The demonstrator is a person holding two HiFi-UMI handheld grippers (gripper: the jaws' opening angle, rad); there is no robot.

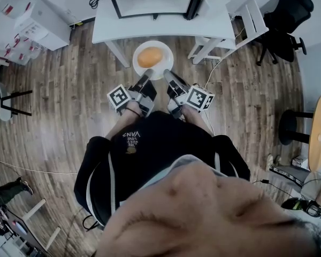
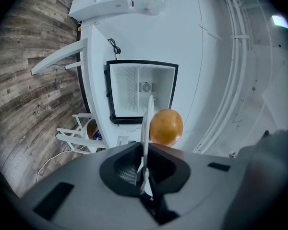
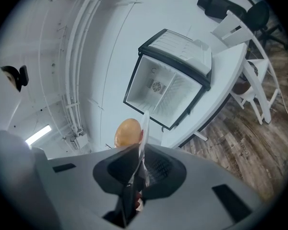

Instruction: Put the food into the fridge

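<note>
Count: one plate bearing one round orange-brown food item. There are two grippers, the left gripper and the right gripper, each clamped on the plate's near rim, holding it above the wood floor. One fridge stands door-open on a white table ahead. One white chair and one black office chair stand well apart, right.

Orange-brown food on a white plate; the fridge white inside with a black frame; the floor grey-brown wood grain.
</note>
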